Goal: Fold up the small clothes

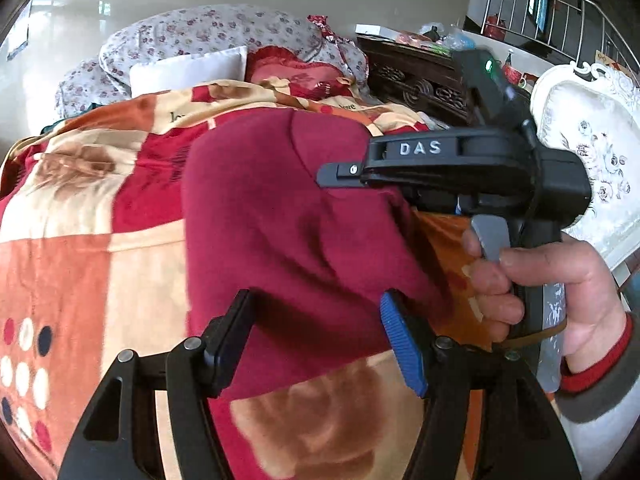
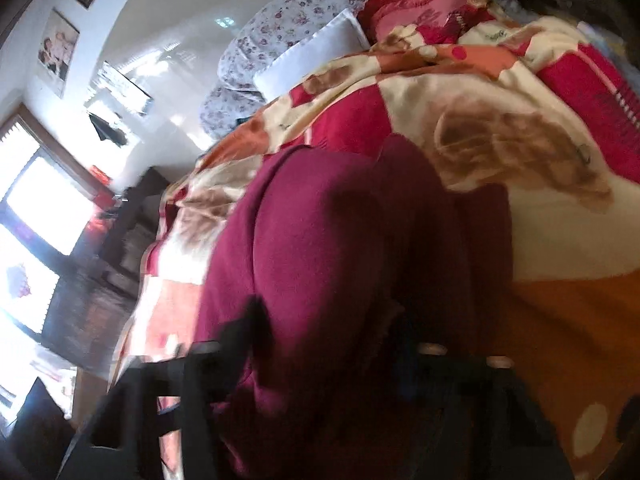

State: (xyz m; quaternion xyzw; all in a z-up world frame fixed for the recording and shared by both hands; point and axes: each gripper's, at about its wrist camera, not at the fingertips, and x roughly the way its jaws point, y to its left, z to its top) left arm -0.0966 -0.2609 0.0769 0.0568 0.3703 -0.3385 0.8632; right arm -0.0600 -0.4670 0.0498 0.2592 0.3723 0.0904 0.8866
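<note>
Lying lengthwise, maroon garment (image 1: 280, 220) points toward pillows (image 1: 188, 68).

The left hand-held gripper (image 1: 320, 340) is matt black plastic with silver round screws at its finger joints; one finger has a ribbed blue pad (image 1: 402, 346), the other a plain black pad (image 1: 232, 340). The right hand-held gripper (image 1: 332, 174), seen from the left wrist view, is a black pistol-shaped body with raised white letters "DAS", a grey trigger (image 1: 490, 238), a green light on top and a thin black cable. The hand (image 1: 560, 292) on it wears a grey sleeve (image 1: 612, 392) over a red knitted cuff (image 1: 592, 372).
</note>
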